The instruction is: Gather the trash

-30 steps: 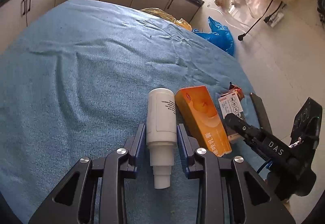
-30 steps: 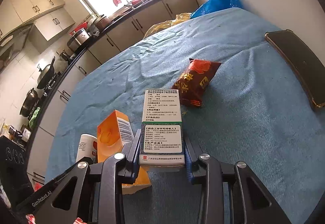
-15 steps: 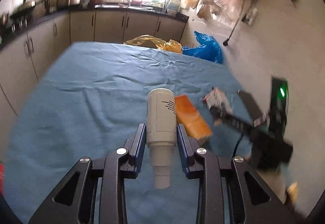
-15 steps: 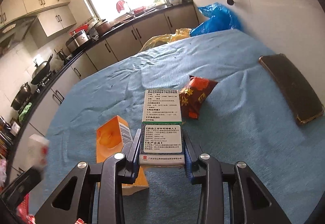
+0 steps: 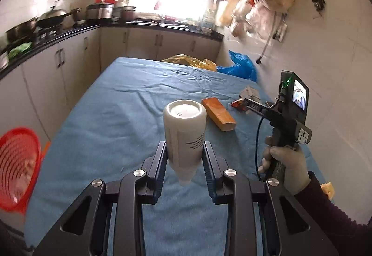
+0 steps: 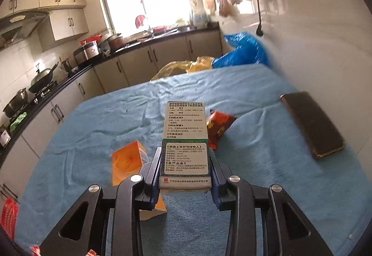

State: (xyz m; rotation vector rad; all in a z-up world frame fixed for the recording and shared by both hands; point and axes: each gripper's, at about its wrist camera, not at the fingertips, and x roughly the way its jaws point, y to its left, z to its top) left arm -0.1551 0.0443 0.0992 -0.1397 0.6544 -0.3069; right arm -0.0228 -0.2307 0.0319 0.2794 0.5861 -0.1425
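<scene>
Kitchen: gloved hand (image 5: 284, 163) grips handle upright.

A blue cloth (image 5: 121, 116) with a soft, matt, towel-like nap and shallow wrinkles covers the table. A smooth white plastic bottle (image 5: 184, 130) has a slight sheen. A printed cardboard box (image 6: 186, 139) looks smooth and faintly glossy, as does an orange carton (image 6: 129, 163). A red snack wrapper (image 6: 218, 127) is shiny and crinkled. Both grippers are matt black plastic with bright metal screws (image 5: 139, 172). A red plastic basket (image 5: 18, 163) is glossy and ribbed.
</scene>
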